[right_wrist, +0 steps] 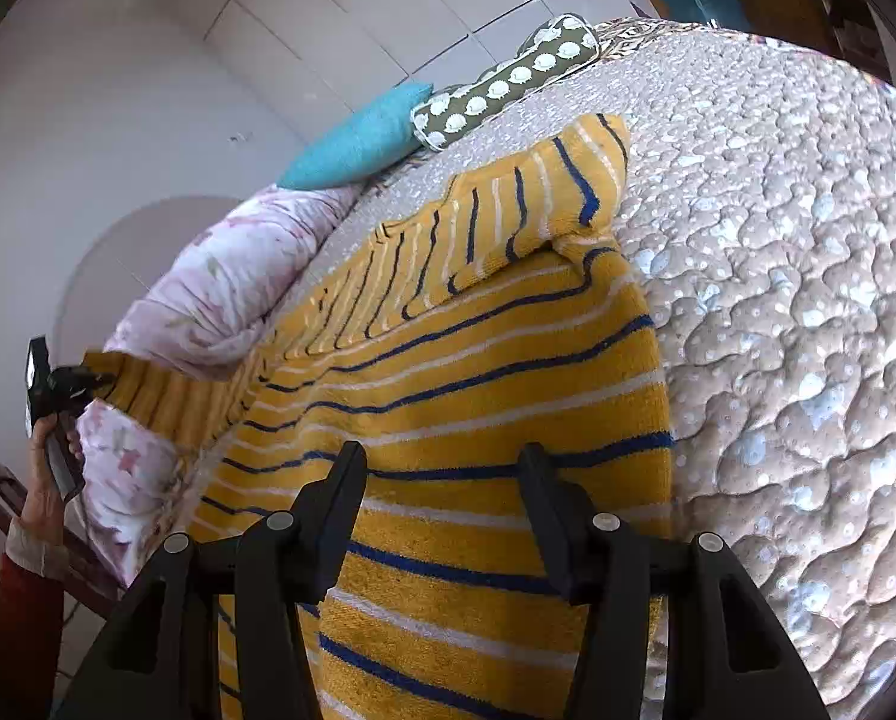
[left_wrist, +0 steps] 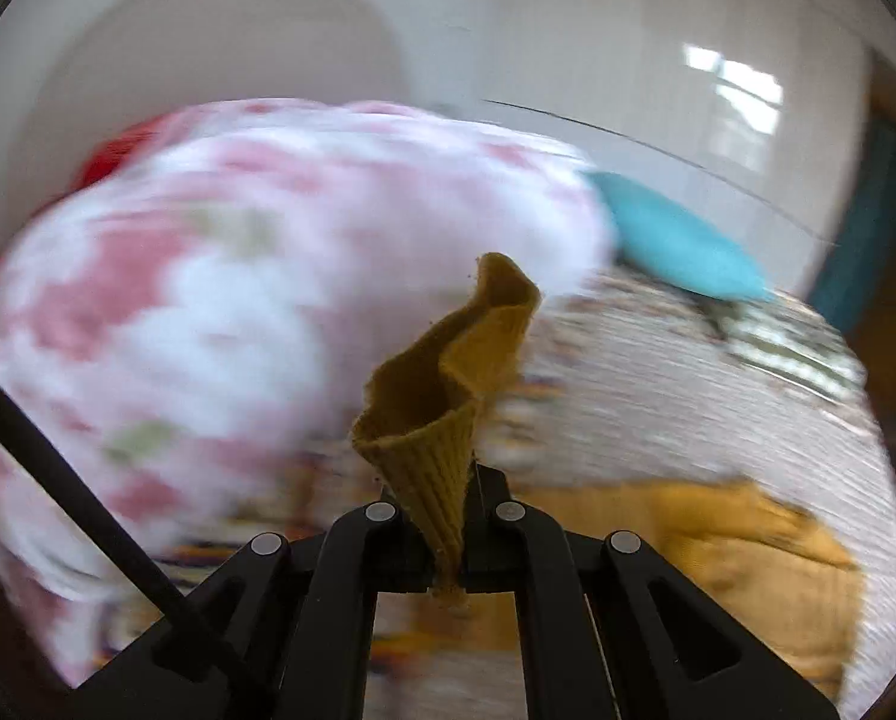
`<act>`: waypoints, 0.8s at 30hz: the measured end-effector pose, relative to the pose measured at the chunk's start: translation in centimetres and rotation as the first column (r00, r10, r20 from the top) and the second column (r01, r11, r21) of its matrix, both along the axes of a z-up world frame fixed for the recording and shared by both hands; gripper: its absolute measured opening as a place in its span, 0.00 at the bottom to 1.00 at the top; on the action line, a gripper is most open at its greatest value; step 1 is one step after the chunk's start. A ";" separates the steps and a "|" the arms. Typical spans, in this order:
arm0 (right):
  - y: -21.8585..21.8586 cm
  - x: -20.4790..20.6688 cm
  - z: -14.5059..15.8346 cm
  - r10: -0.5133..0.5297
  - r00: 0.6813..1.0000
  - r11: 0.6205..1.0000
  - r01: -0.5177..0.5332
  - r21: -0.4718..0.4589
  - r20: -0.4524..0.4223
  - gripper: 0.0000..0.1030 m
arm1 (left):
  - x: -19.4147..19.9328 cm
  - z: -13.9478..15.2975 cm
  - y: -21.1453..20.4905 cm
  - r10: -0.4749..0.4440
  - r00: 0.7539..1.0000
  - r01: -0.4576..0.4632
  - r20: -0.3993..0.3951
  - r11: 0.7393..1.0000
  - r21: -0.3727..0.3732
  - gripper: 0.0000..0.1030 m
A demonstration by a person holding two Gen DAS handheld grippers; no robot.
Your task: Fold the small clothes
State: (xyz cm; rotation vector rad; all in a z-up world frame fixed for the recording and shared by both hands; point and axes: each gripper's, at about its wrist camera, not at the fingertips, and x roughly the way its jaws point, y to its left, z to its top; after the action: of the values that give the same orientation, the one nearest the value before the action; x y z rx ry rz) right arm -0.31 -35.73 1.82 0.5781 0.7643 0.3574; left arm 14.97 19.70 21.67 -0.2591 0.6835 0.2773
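A yellow sweater [right_wrist: 484, 360] with blue and white stripes lies spread on the quilted bedspread [right_wrist: 796, 300]; one sleeve is folded across its upper part. My right gripper [right_wrist: 442, 474] hovers open just over the sweater's lower body, and nothing is pinched between its fingers. My left gripper [left_wrist: 448, 546] is shut on a mustard ribbed edge [left_wrist: 448, 372] of the sweater, which sticks up crumpled from the jaws. In the right wrist view the left gripper [right_wrist: 85, 381] shows at the far left, held by a hand [right_wrist: 43, 480], pulling that ribbed edge [right_wrist: 148, 396] up off the bed.
A pink floral duvet [right_wrist: 226, 282] is bunched along the bed's left side. A teal pillow [right_wrist: 358, 144] and a green patterned bolster [right_wrist: 508, 78] lie at the head, by the white tiled wall [right_wrist: 388, 12]. The left wrist view is motion-blurred.
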 end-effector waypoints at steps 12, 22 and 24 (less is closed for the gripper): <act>-1.7 -1.1 -1.2 0.004 0.999 0.986 -0.010 0.169 0.034 0.55 | 4.8 -3.9 -30.4 -0.533 0.843 0.515 -0.074 0.839 -0.178 0.04; -2.3 -1.9 -1.5 0.002 0.999 0.978 -0.011 0.206 0.047 0.55 | 2.4 -8.0 -37.7 -0.672 0.722 0.650 -0.167 0.740 -0.172 0.47; -2.3 -2.1 -1.5 0.000 0.999 0.978 -0.010 0.211 0.046 0.55 | 0.6 -7.1 -35.5 -0.666 0.732 0.650 -0.141 0.746 -0.146 0.59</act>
State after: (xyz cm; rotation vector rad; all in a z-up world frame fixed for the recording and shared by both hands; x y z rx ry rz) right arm -2.39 -38.03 0.27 0.7650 0.6881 0.4584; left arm 15.60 -15.85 14.60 -0.0570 0.9315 -0.4276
